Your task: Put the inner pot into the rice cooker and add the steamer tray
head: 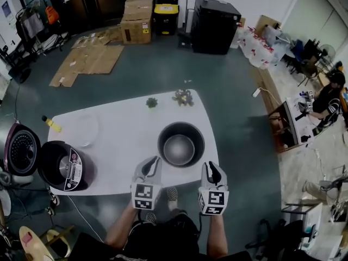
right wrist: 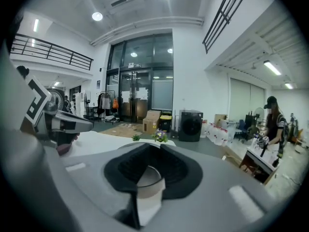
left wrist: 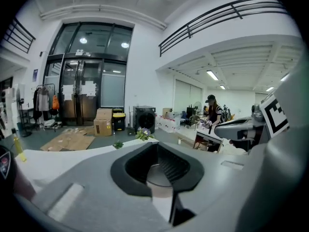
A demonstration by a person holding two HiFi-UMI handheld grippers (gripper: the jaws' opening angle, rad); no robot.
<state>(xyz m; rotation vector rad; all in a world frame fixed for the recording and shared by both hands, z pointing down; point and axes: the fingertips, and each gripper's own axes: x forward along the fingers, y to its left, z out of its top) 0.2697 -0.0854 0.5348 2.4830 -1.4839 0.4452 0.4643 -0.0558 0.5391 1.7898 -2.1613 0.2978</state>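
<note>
Head view is showing the pot (head: 180, 143) standing on the white table (head: 125, 137), close to the near edge and directly in front of the person. It is well apart from the rice cooker (head: 66, 166), which is waiting at the left front corner with its lid (head: 22, 147) thrown open, so the cavity is ready to receive it. A pale round dish (head: 81, 128), probably the steamer tray, is lying behind the cooker, beside a yellow bottle (head: 53, 124).

The left gripper (head: 155, 161) and the right gripper (head: 213, 166) are hanging just off the near edge, one at each side of the pot, I think in order to take the rim from both sides. The left jaws are resting almost together and the right jaws are standing a little apart; both are holding nothing, and the pot is only showing beyond them.

The table between pot and cooker is bare, so a sideways carry is having free room. The cooker is sitting very near the corner edge, which is asking for care.
</note>
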